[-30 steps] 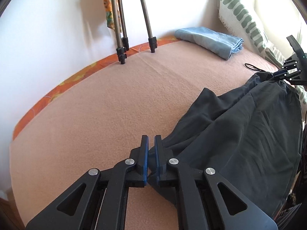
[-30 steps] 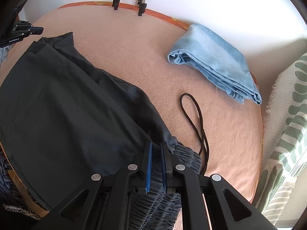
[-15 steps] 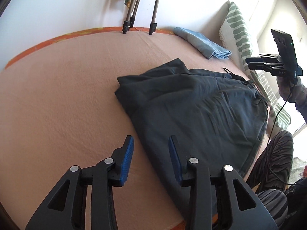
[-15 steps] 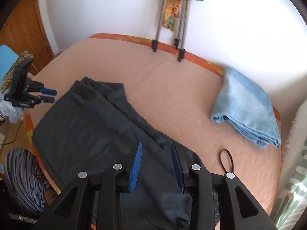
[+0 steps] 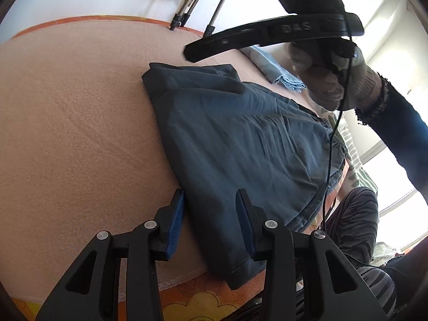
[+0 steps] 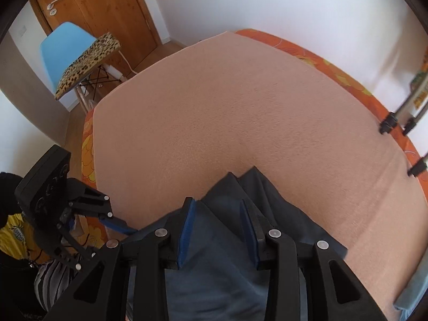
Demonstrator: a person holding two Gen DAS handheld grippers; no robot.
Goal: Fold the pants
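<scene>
My left gripper [image 5: 210, 200] stands with its blue-padded jaws parted and nothing pressed between them; it hangs over the near edge of the dark slate-blue folded cotton pants [image 5: 240, 144], whose hem shows in the gap below the pads. My right gripper [image 6: 216, 214] likewise has its jaws apart and grips nothing; the pants [image 6: 214, 262] lie beneath it, their pointed far corner showing just past the fingertips.

The pants rest flat on the salmon-pink fleece blanket [image 5: 80, 123], doubled over, one corner reaching past the blanket's near border onto the orange flowered sheet [image 5: 203, 299]. In the left wrist view, my right hand in a pale knit glove [image 5: 329, 80] holds its black tool above the garment's far end, a thin black cable hanging from it.

Beyond the pants lies a light blue folded cloth [image 5: 278, 72], well apart from them. Grey metal tripod legs [image 5: 184, 13] stand at the blanket's far edge against the white wall. The right wrist view also shows a pale blue chair [image 6: 64, 53], a leopard-print board [image 6: 88, 64] and a wooden door [image 6: 107, 10].
</scene>
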